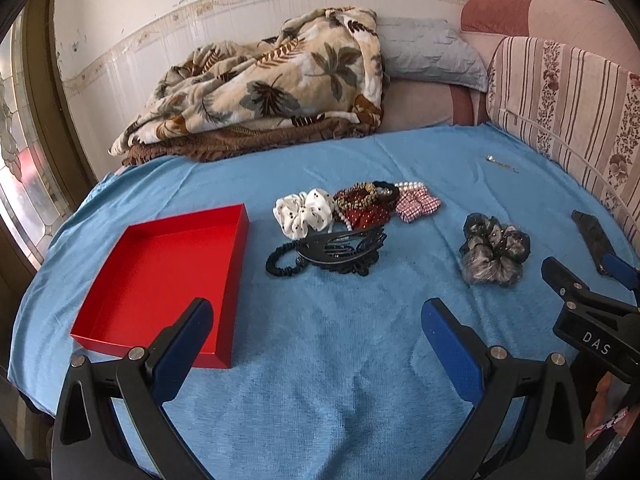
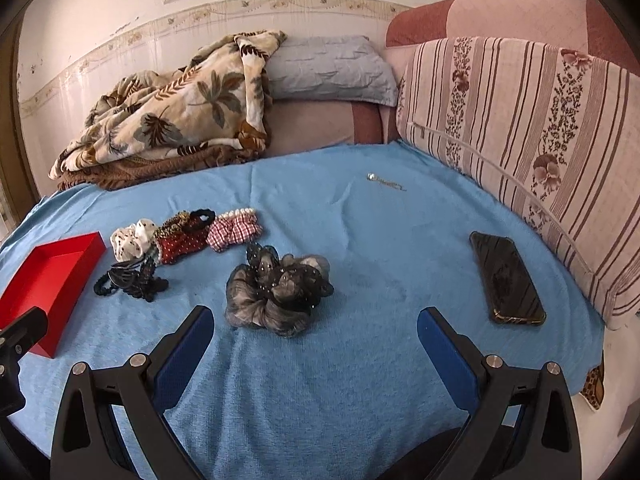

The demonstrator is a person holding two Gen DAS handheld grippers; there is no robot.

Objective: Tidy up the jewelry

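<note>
An empty red tray point(image 1: 160, 276) lies on the blue cover at the left, also seen in the right wrist view as a red tray point(image 2: 48, 272). To its right sit a black claw clip point(image 1: 340, 248) with a black coil tie, a white dotted scrunchie point(image 1: 304, 212), a red dotted one point(image 1: 366, 210) and a checked one point(image 1: 418, 202). A grey-black scrunchie point(image 2: 276, 292) lies apart, just ahead of my right gripper point(image 2: 316, 328), which is open and empty. My left gripper point(image 1: 318, 320) is open and empty, short of the clip. A small silver chain point(image 2: 384, 181) lies farther back.
A black phone point(image 2: 506, 278) rests on the cover at the right, by a striped floral cushion point(image 2: 540, 128). A leaf-print blanket point(image 1: 272, 80) and a grey pillow point(image 2: 328, 68) are heaped at the back by the wall. A window is at the far left.
</note>
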